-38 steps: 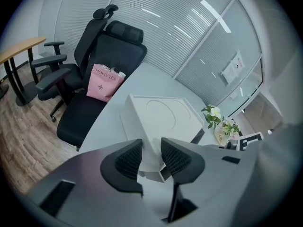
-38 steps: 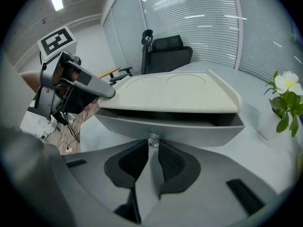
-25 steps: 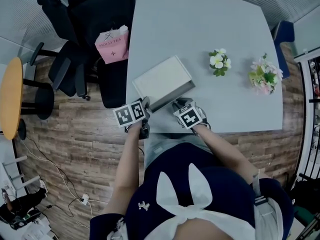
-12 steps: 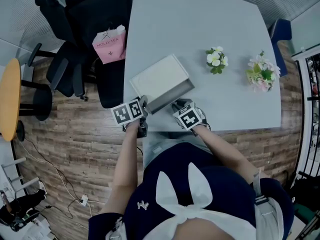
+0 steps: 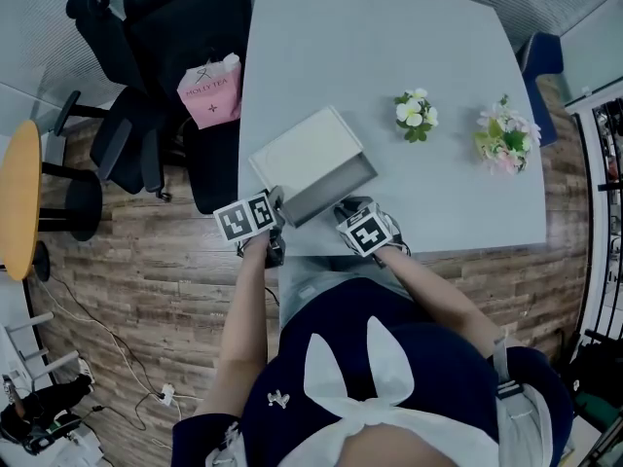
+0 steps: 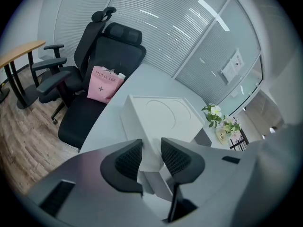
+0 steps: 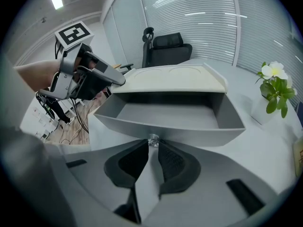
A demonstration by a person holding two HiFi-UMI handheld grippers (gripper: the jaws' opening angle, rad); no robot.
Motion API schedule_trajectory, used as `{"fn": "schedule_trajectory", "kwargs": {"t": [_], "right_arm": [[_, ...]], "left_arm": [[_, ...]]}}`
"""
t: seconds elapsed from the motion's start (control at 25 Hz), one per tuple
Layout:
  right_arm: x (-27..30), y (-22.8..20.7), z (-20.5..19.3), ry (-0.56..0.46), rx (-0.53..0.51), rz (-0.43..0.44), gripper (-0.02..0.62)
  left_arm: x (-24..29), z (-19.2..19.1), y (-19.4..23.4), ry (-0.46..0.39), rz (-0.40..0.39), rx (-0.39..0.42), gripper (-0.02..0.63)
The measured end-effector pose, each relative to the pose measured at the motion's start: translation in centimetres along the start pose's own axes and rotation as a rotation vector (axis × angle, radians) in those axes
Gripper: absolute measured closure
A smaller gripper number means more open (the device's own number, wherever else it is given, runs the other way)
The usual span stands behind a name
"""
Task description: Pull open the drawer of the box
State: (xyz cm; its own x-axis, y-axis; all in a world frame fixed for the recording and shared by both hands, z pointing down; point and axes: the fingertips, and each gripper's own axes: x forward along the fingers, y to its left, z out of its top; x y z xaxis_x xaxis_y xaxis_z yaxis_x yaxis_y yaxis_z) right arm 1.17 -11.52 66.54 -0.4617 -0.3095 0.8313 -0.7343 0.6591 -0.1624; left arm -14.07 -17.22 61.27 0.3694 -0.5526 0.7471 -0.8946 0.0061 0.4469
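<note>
**Box held, drawer open**
Head view: box (image 5: 310,149) at centre on the table (image 5: 389,47), drawer (image 5: 333,185) pulled out toward the lower edge; pink bag (image 5: 209,90), upper left, reads "MOLLY TEA". Left gripper view: left gripper (image 6: 151,150) clamps the box's corner. Right gripper view: right gripper (image 7: 152,149) pinches the knob (image 7: 153,140); the drawer shows only its grey floor.

white box (image 5: 310,152), grey drawer (image 7: 165,116), pink bag (image 5: 210,90), black chair (image 5: 185,27), pale grey table (image 5: 389,47), brown wood-plank floor (image 5: 146,280)
</note>
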Motion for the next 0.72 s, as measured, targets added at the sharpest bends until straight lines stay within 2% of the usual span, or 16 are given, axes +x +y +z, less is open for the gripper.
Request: {"fn": "schedule_trajectory", "kwargs": {"t": [0.72], "right_arm": [[-0.5, 0.4, -1.3, -0.001, -0.01, 0.012, 0.525]], "left_arm": [[-0.1, 0.1, 0.1, 0.005, 0.005, -0.001, 0.465]]}}
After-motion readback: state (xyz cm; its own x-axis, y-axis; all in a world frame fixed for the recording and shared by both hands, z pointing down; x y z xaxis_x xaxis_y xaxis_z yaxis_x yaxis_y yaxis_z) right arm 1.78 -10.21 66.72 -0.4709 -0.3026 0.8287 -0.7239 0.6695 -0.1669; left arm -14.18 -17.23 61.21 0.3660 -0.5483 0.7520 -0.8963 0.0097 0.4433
